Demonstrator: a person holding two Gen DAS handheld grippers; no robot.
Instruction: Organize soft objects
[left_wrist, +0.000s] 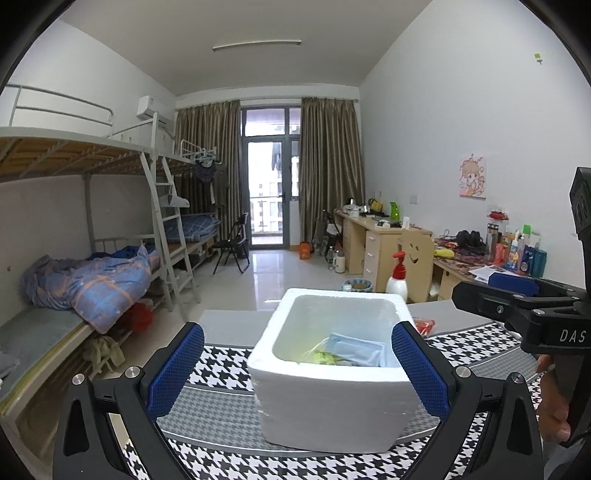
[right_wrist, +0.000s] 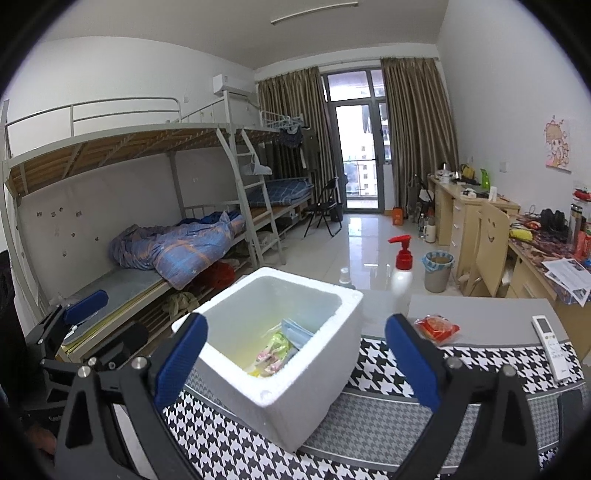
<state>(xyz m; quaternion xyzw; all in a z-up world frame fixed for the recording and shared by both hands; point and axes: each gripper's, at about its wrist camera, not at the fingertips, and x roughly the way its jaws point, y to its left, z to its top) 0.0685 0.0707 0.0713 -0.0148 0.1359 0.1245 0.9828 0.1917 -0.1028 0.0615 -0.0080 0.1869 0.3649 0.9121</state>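
A white foam box (left_wrist: 332, 410) (right_wrist: 295, 402) stands on a houndstooth-patterned cloth (left_wrist: 221, 369). Inside it lie a light blue packet (left_wrist: 356, 349) (right_wrist: 295, 330) and a yellow-green packet (left_wrist: 325, 357) (right_wrist: 275, 345) with pink-printed wrappers beside it. My left gripper (left_wrist: 299, 369) is open, its blue pads wide apart in front of the box and touching nothing. My right gripper (right_wrist: 297, 358) is also open and empty, just short of the box's near corner. A red-orange packet (right_wrist: 437, 328) (left_wrist: 424, 325) lies on the grey table to the right of the box.
A white remote control (right_wrist: 552, 347) lies at the cloth's right edge. A red-topped pump bottle (right_wrist: 402, 258) (left_wrist: 398, 275) stands behind the box. Bunk beds (right_wrist: 147, 184) line the left wall and desks (right_wrist: 480, 214) the right. A hand (left_wrist: 554, 406) holds the right gripper's handle.
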